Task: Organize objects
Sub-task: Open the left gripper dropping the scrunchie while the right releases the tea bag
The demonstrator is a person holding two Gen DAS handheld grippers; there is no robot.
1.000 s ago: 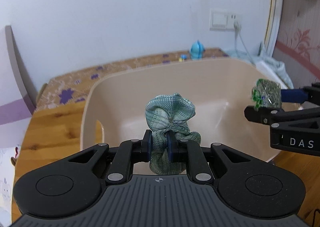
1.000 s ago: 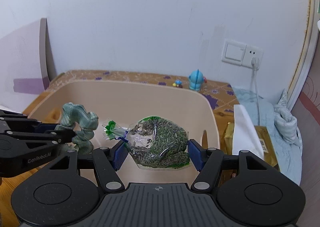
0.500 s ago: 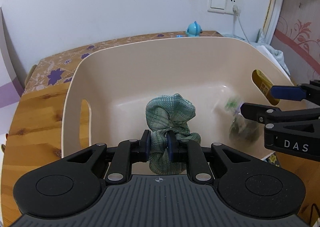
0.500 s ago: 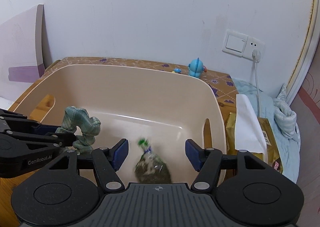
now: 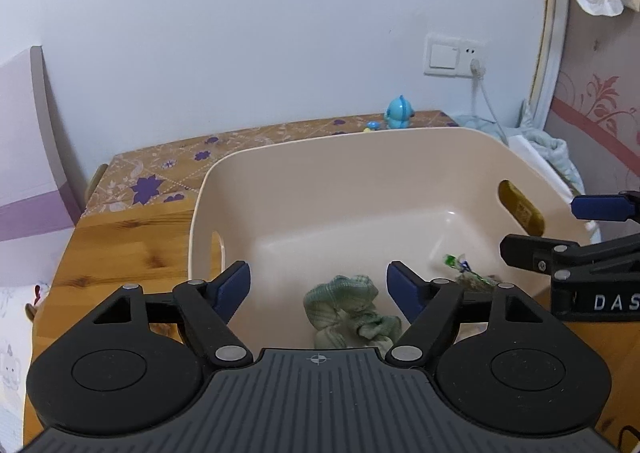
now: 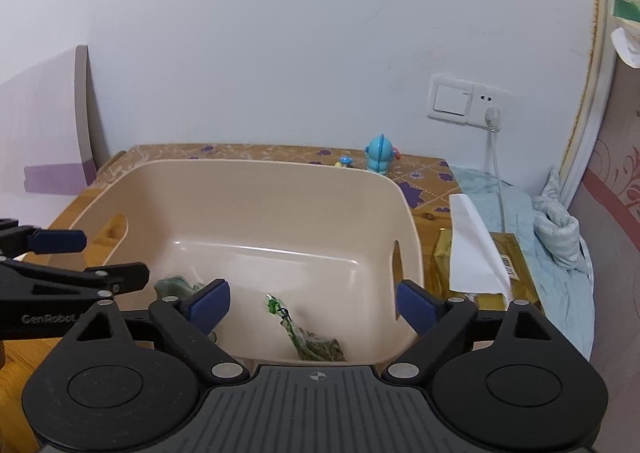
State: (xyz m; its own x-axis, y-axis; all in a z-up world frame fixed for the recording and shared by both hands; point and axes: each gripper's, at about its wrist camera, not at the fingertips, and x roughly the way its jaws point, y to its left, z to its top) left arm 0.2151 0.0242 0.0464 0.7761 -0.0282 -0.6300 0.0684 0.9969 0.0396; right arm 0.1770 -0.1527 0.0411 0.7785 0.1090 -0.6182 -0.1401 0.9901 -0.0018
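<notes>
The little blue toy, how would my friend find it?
Start at the big beige tub on the wooden table. Look past its far rim to the flowery cloth by the wall. The blue toy stands there, the only bright blue, round figure.

The left gripper (image 5: 318,285) is held level with its blue-padded fingers (image 5: 234,285) spread wide, nothing clamped between them. The right gripper (image 6: 314,305) is likewise held level and spread wide, empty, positioned just beside the left one.

open room above the beige bin (image 5: 400,141); scrunchie (image 5: 348,309) and herb packet (image 6: 316,345) occupy its near floor.
</notes>
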